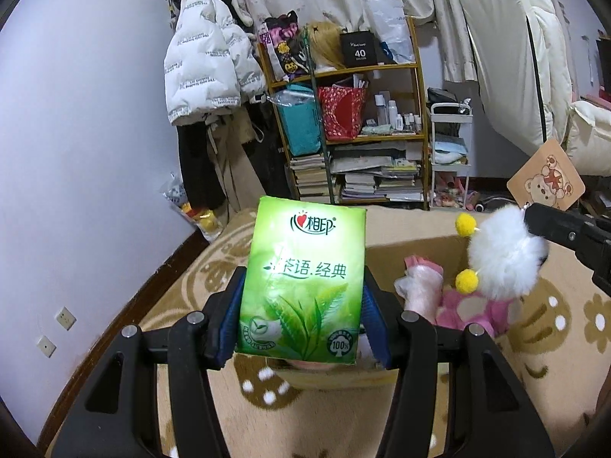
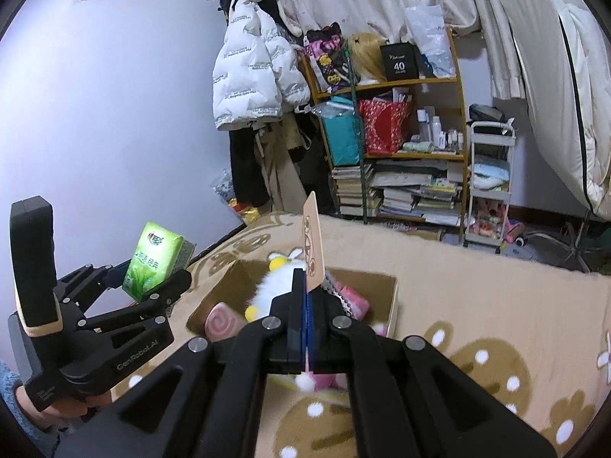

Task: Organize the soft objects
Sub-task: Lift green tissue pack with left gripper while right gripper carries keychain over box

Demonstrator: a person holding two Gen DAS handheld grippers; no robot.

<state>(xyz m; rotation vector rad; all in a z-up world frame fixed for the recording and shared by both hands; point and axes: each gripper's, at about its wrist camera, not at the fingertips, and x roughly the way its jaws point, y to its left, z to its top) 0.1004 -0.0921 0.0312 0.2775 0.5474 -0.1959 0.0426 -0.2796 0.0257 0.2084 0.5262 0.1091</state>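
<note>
Green tissue pack (image 1: 301, 282) and white pompom charm (image 1: 504, 255) held above the box (image 2: 389, 297).
Left gripper (image 1: 301, 305) clamps the pack by its sides, upright and clear of the box rim, likely for stowing. Right gripper (image 2: 307, 305), jaws fully closed, pinches the charm's bear card (image 2: 314, 244) edge-on, so the pompom dangles over the pink plush (image 1: 469, 309) and pink roll (image 2: 221, 322) already inside, on the patterned blanket (image 2: 477, 305).

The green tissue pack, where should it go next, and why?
Probably over and down into the cardboard box. The left gripper is clamped on the green tissue pack, held up above the blanket, and the box just ahead already holds pink soft things, with room left.
</note>
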